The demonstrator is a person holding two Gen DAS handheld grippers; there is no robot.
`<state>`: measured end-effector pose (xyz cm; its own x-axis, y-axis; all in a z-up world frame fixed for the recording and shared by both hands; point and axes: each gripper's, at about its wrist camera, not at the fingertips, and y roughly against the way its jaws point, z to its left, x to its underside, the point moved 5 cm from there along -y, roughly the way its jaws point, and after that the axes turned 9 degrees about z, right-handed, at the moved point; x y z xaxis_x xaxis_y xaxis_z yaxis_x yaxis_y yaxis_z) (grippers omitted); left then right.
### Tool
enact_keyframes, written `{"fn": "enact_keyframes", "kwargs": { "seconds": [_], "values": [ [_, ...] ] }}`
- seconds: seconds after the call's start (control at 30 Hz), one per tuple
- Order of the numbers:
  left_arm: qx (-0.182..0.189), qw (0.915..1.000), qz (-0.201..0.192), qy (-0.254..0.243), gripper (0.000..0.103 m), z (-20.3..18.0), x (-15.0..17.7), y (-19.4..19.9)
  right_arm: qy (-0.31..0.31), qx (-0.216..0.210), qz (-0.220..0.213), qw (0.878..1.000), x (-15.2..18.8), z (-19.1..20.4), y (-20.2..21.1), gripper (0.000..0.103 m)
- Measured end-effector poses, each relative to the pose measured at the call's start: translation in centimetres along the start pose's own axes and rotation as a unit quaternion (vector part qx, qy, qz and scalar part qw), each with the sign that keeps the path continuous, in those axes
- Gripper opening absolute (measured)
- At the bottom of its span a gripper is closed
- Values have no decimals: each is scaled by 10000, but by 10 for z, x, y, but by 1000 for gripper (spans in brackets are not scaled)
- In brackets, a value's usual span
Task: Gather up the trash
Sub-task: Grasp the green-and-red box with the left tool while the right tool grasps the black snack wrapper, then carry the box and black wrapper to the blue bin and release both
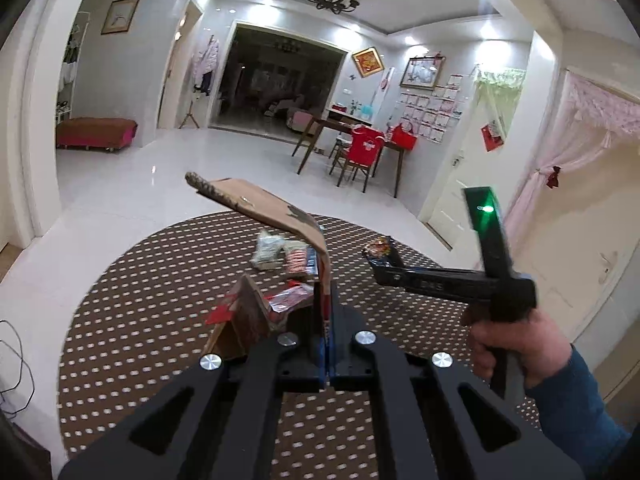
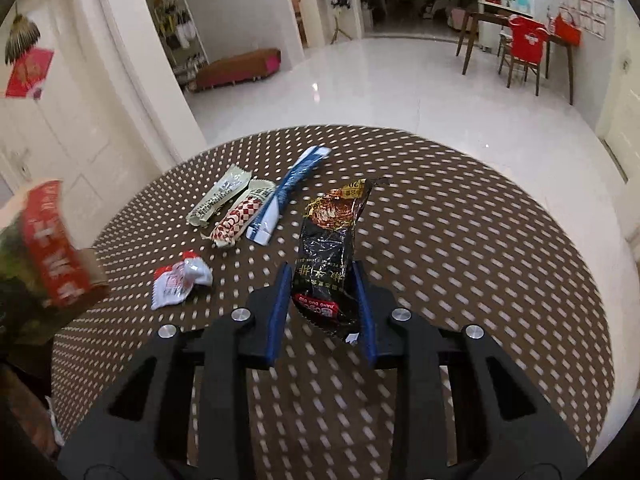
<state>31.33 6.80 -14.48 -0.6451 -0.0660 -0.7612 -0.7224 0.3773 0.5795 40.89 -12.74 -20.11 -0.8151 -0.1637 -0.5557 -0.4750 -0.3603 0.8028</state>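
Left gripper point(image 1: 326, 320) jaws clamped on cardboard box point(image 1: 256, 204) flap. Right gripper point(image 2: 322, 304) jaws part-open, pinching black wrapper point(image 2: 328, 248) above desk point(image 2: 480, 240). Four wrappers point(image 2: 240, 208) left on desk; nothing visibly boxed.

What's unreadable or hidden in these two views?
- Left wrist view: the cardboard box interior is hidden by its own flap and the left gripper.
- Left wrist view: the right gripper tips and their load are too small to read.
- Right wrist view: the box is blurred and cut by the left edge.
- Right wrist view: the black snack wrapper may be pinched or loose; unclear.
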Motion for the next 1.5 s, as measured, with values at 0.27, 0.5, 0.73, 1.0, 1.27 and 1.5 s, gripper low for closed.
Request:
{"fn": "enact_keyframes", "kwargs": {
  "seconds": [0.27, 0.5, 0.73, 1.0, 1.27, 1.5],
  "values": [
    [229, 9994, -48, -263, 1, -55, -12, -11, -303, -200, -541, 9979, 18, -42, 74, 30],
    [463, 9974, -90, -545, 1, -104, -12, -16, -584, -230, -937, 9936, 32, -83, 126, 30],
    [853, 9925, -77, -877, 1, -179, -14, -25, -960, -49, -1270, 9872, 63, -136, 177, 30],
    [1502, 9783, 204, -1412, 1, -279, 9, -49, -1683, 416, -1446, 9742, 123, -217, 225, 30],
    [1904, 9631, 910, -1671, 1, -364, 62, -100, -2629, 720, -1203, 9546, 205, -301, 230, 30],
    [1699, 9527, 1758, -1807, 1, -405, 117, -167, -3302, 581, -867, 9381, 260, -354, 201, 30]
  ]
}}
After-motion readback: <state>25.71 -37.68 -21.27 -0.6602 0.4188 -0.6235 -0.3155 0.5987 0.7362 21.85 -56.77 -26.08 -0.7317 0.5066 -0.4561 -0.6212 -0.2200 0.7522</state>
